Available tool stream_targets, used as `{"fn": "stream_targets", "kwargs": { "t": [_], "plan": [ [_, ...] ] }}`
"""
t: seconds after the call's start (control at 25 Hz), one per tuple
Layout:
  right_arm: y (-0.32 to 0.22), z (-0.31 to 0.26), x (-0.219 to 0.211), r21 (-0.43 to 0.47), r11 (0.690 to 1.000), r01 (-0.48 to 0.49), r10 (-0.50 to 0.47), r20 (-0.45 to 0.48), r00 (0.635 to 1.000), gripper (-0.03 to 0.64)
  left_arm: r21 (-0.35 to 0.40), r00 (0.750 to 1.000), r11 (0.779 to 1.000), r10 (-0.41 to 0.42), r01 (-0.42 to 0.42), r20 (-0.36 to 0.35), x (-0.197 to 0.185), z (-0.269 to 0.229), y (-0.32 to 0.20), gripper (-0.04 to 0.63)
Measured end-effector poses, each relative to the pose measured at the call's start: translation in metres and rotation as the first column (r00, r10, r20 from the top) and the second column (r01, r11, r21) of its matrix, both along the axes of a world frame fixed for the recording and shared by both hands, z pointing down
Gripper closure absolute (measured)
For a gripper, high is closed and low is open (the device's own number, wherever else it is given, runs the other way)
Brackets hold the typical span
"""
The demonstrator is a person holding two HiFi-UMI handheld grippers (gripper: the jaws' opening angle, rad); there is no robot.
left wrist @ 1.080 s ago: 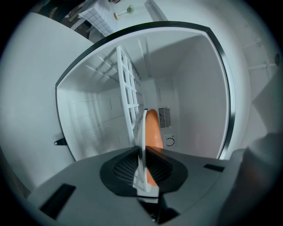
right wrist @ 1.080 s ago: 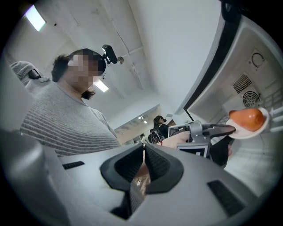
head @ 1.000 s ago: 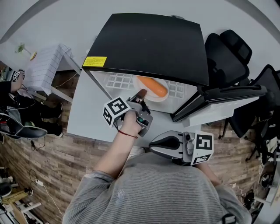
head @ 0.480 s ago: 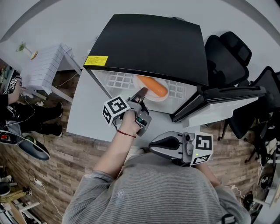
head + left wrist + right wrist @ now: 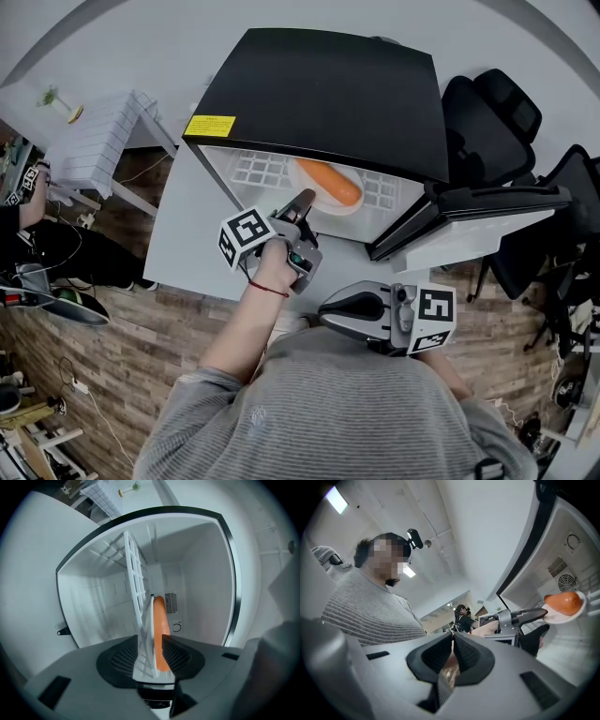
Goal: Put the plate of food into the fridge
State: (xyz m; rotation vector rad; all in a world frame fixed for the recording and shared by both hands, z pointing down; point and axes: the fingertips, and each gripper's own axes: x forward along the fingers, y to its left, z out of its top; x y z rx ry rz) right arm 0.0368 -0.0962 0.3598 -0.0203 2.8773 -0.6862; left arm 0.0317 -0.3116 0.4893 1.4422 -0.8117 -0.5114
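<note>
A white plate (image 5: 351, 210) with an orange piece of food (image 5: 328, 183) rests on the white wire shelf (image 5: 253, 172) inside the open black-topped fridge (image 5: 319, 94). My left gripper (image 5: 305, 208) reaches into the opening at the plate's near rim. Its jaws are opening. In the left gripper view (image 5: 150, 639) the plate's edge (image 5: 153, 620) and the food (image 5: 161, 625) stand between the pads, which do not press on them. My right gripper (image 5: 325, 314) hangs back by my chest, shut and holding nothing (image 5: 453, 641). From there the plate (image 5: 577, 613) and the left gripper (image 5: 543, 623) show at the right.
The fridge door (image 5: 469, 230) stands swung open to the right. Black office chairs (image 5: 487, 112) crowd behind it. A white rack (image 5: 94, 145) stands at the left, and another person (image 5: 23, 187) is at the far left over a wooden floor.
My left gripper's jaws have spread apart at the plate's rim and the hand has eased slightly back. The plate stays on the shelf. The right gripper has not moved.
</note>
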Motion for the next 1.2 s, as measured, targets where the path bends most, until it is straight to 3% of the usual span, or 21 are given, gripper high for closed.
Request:
{"fn": "stream_targets", "kwargs": {
  "t": [0.8, 1.2],
  "plan": [
    [0.01, -0.001, -0.004, 0.005, 1.0, 0.03, -0.03, 0.005, 1.0, 0.601, 0.013, 0.999, 0.999, -0.034, 0.034, -0.006, -0.015, -0.007, 0.015, 0.448],
    [0.014, -0.001, -0.01, 0.005, 0.999, 0.052, -0.052, 0.008, 0.999, 0.601, 0.011, 0.997, 0.998, -0.068, 0.068, 0.03, -0.03, -0.005, 0.02, 0.472]
  ]
}}
